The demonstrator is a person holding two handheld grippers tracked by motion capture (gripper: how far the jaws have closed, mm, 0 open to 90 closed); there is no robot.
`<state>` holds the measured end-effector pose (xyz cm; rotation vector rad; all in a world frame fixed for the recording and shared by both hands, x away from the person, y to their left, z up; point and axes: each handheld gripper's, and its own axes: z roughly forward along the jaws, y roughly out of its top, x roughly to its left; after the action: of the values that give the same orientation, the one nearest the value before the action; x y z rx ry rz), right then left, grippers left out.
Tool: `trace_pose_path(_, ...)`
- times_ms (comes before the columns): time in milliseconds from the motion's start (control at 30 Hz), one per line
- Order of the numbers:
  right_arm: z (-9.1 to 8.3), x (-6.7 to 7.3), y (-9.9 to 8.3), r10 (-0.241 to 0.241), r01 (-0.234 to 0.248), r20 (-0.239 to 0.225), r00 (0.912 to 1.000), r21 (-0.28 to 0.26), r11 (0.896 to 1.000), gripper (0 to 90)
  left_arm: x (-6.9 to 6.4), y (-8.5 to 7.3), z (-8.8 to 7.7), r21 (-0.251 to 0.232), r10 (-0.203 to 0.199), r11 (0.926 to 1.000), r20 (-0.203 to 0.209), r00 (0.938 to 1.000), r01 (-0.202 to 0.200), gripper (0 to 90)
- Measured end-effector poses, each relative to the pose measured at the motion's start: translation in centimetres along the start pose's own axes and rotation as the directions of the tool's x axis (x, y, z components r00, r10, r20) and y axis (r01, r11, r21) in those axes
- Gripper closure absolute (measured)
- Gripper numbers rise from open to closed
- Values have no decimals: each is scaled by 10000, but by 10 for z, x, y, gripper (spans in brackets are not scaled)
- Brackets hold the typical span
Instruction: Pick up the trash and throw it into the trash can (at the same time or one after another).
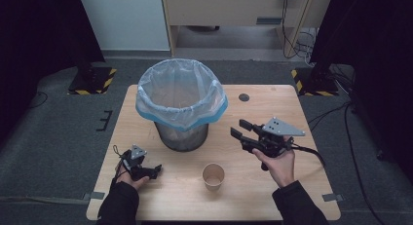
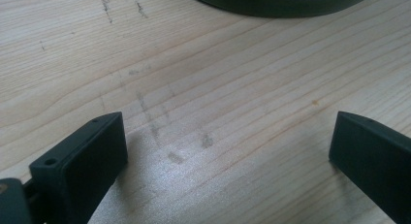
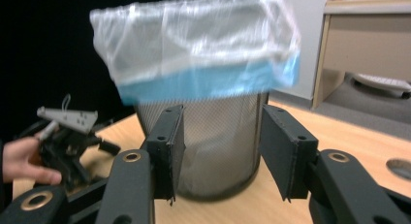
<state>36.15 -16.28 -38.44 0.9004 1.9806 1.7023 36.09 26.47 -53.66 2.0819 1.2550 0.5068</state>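
Observation:
A black mesh bin [image 1: 182, 135] with a clear, blue-edged liner [image 1: 180, 91] stands on the wooden table [image 1: 272, 196], left of centre toward the back. In front of it sits an upright paper cup [image 1: 213, 176]. My right gripper [image 1: 239, 128] hovers to the right of the bin and points at it, open, nothing between its jaws. In the right gripper view the jaws [image 3: 224, 139] frame the bin's mesh [image 3: 218, 175] and liner [image 3: 194, 49]. My left gripper [image 1: 155, 170] rests at the front left. It stands wide open [image 2: 228, 156] over bare wood, with the bin's base [image 2: 276, 1] just beyond.
A round cable hole [image 1: 244, 97] sits in the table's back right. Tape tabs [image 1: 332, 197] mark the front corners. Black stands with striped bases [image 1: 92, 81] flank the table on the grey floor. The other hand [image 3: 19, 161] appears in the right gripper view.

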Motion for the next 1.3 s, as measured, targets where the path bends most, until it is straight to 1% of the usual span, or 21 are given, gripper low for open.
trace_pose_path(33,0,0,-4,8,-7,-25,10000,239,9997,522,0,0,0,1,-2,10000,1,10000,2,0)
trace_pose_path(67,0,0,-8,-90,91,-29,10000,326,9994,524,0,0,0,1,-1,10000,2,10000,1,0)
trace_pose_path(200,1,3,-21,-78,88,-143,9999,714,9974,532,0,0,0,1,-3,10000,4,10000,3,0)
trace_pose_path(267,2,4,-29,1,20,-230,9997,938,9956,544,0,0,0,2,-2,10000,4,10000,2,0)
trace_pose_path(333,5,7,-40,-3,53,-359,9994,1383,9904,554,0,0,0,1,-2,10000,4,10000,2,0)
trace_pose_path(400,9,10,-52,15,90,-548,9985,1908,9816,562,0,0,0,-1,-3,10000,4,10000,3,0)
trace_pose_path(467,14,13,-61,254,-62,-777,9967,2377,9713,568,0,0,0,-1,-3,10000,3,10000,3,0)
trace_pose_path(500,18,15,-66,289,-37,-916,9954,2641,9645,574,0,0,0,2,-2,10000,4,10000,2,0)
trace_pose_path(533,20,16,-68,295,-9,-996,9946,2759,9612,580,0,0,0,0,-4,10000,3,10000,4,0)
trace_pose_path(600,24,19,-73,491,-110,-1200,9916,3001,9539,591,0,0,0,3,-1,10000,5,10000,1,0)
trace_pose_path(867,32,23,-84,618,-40,-1426,9878,3745,9272,632,0,0,0,1,-3,10000,4,10000,3,0)
trace_pose_path(900,33,23,-86,642,-35,-1430,9876,3892,9212,635,0,0,0,0,-4,10000,3,10000,4,0)
trace_pose_path(1033,38,25,-92,757,-56,-1490,9859,4233,9060,665,0,0,0,0,-3,10000,3,10000,3,0)
trace_pose_path(1100,41,26,-95,749,4,-1505,9858,4475,8943,682,0,0,0,0,-4,10000,4,10000,4,0)
trace_pose_path(1167,42,26,-97,783,17,-1546,9849,4606,8876,705,0,0,0,-1,-5,10000,3,10000,5,0)
trace_pose_path(1233,43,26,-97,759,55,-1546,9851,4689,8833,735,0,0,0,1,-3,10000,4,10000,3,0)
trace_pose_path(1267,43,26,-97,744,75,-1550,9851,4711,8821,753,0,0,0,-1,-4,10000,5,10000,4,0)
trace_pose_path(1300,43,26,-97,807,23,-1529,9849,4783,8782,779,0,0,0,-1,-5,10000,4,10000,5,0)
